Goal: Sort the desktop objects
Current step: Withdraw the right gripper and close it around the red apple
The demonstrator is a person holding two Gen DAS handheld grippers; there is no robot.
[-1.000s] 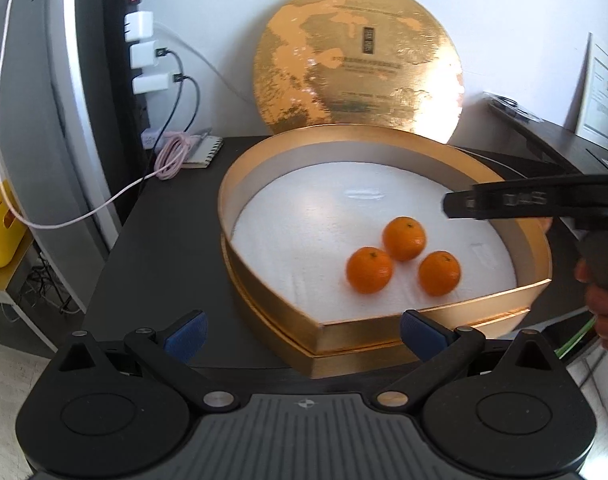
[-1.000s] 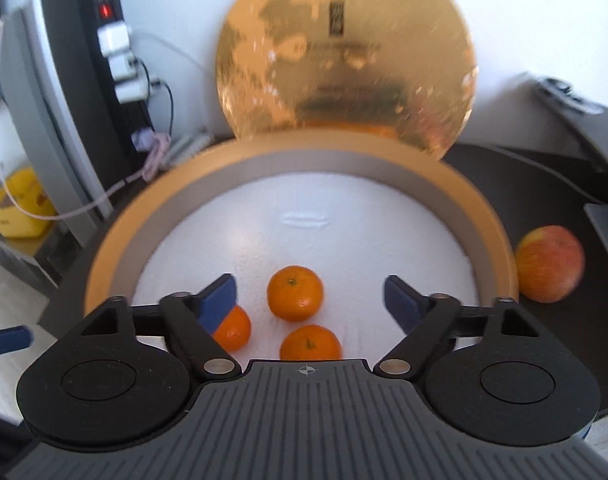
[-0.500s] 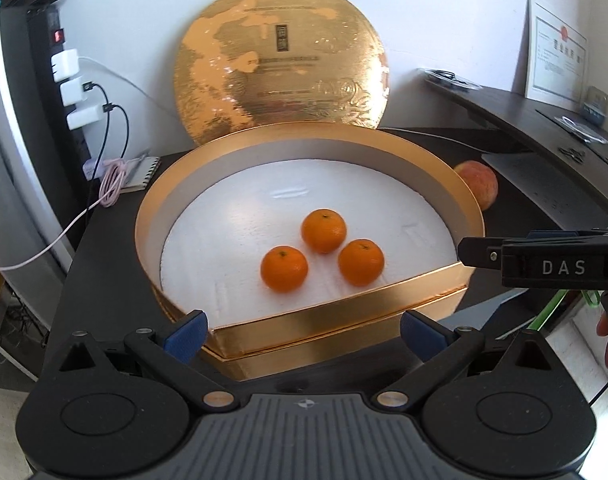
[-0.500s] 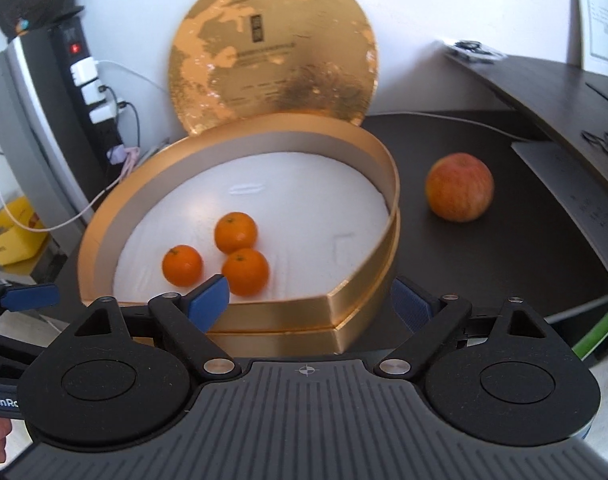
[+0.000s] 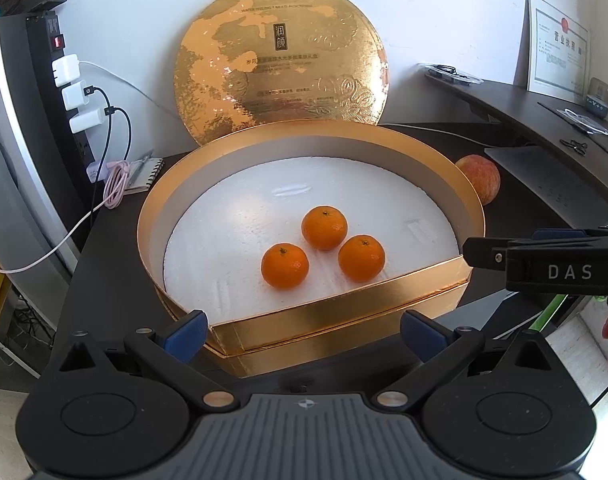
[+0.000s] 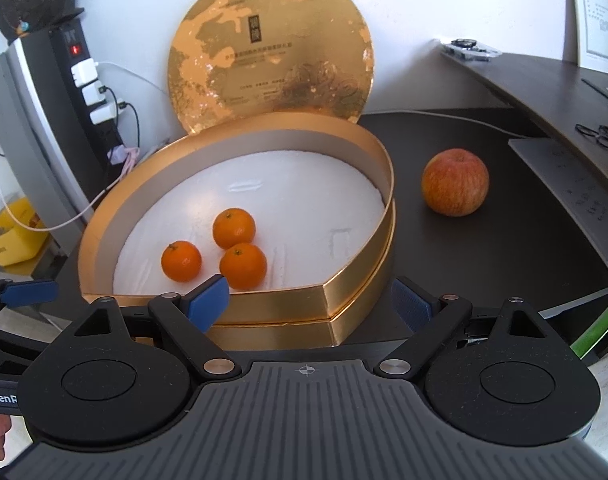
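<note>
Nearest each camera, both tools hang short of the box with nothing between their blue pads: the left gripper [image 5: 302, 330] spreads wide before the gold front wall, and the right gripper [image 6: 309, 300] is just as wide and empty, set before the box's right front corner. That spacing suits a pause between picks rather than a grip.

Just beyond, the gold box [image 6: 280, 298] sits at the near edge of the dark desk [image 6: 483, 248], its straight front wall facing the tools and its curved wall rising behind. Three mandarins [image 5: 323, 227] lie clustered on the white liner toward the front, close together, one pair touching in the right view, so they look already sorted. Much of the liner behind and to the left is bare, leaving room to set more fruit down.

Right of the box, well apart from its wall, an apple [image 6: 455, 187] stands alone on open desk; I judge it the next thing to fetch, with free approach from above and the front.

Farthest back, the round gold lid [image 5: 282, 66] leans upright against the wall, clear of the opening.
</note>
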